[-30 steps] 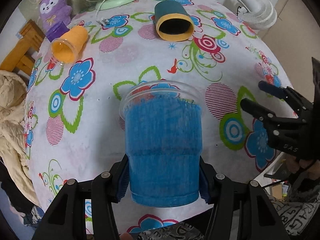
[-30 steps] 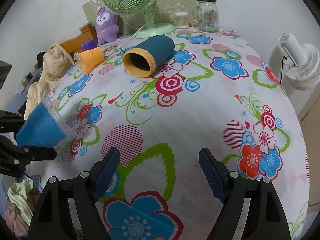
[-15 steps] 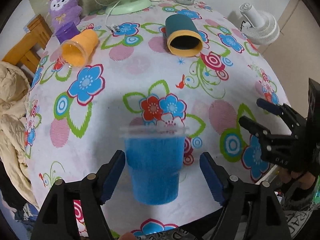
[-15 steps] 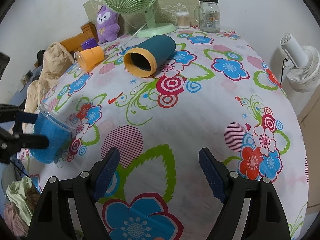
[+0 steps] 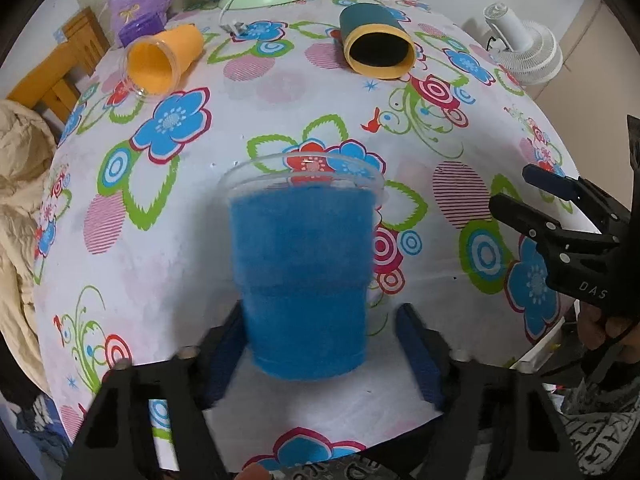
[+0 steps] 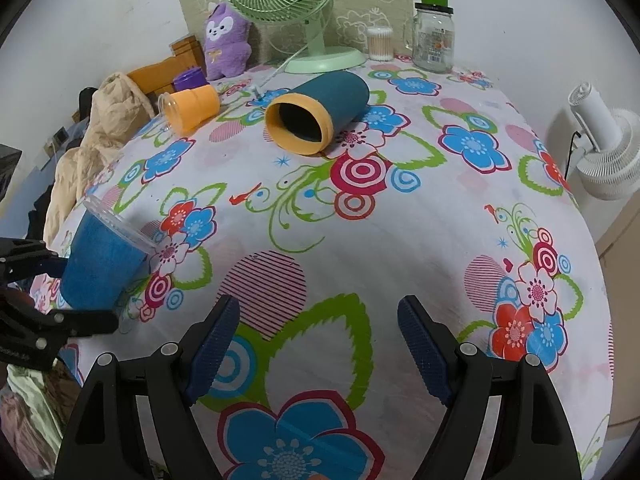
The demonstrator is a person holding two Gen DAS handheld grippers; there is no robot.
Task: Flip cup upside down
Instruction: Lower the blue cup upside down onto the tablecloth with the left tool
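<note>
Blurred blue cup (image 5: 304, 280) covering left gripper's (image 5: 320, 354) left pad, so contact there impossible to tell.

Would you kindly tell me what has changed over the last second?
The left gripper let go of the blue cup: its jaws, clamped on the cup a second ago, now stand open on either side. The cup has swung from nearly lying over to more upright, though tilted, rim up. The right gripper stayed open and empty; the orange cup and teal cup stayed on their sides.

Cup (image 5: 306, 280) prob. btwn left gripper (image 5: 320, 344) fingers
</note>
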